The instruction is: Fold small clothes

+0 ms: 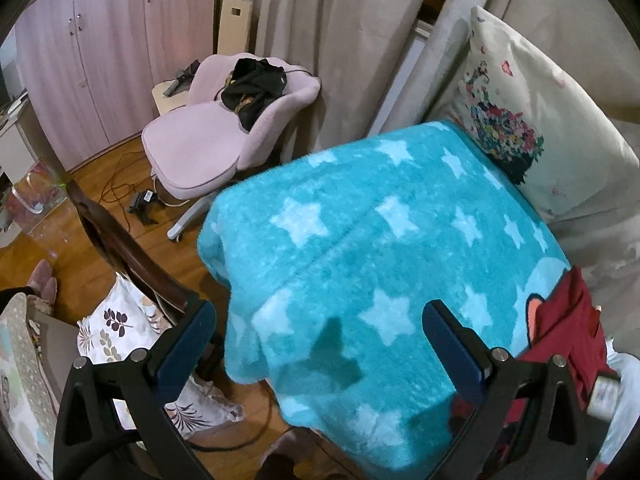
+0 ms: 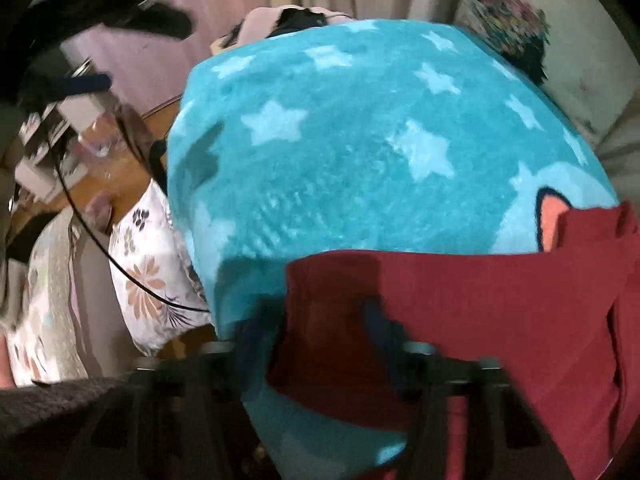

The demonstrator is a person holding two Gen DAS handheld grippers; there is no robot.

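— Fingers: my left gripper (image 1: 320, 344) gapes over the blanket (image 1: 360, 248); the right gripper (image 2: 320, 320), blurred, looks pinched on the red garment (image 2: 480, 304).
— Folded?
— No, I'd say barely begun; it lies on the blanket's right edge.

Turquoise star-print fleece blanket (image 1: 360, 240) covering the surface, dark red garment (image 2: 500, 300) lying on it

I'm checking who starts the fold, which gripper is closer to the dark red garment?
Right. The right gripper is at the dark red garment's edge; the left gripper hovers open over the blue star blanket, beside it.
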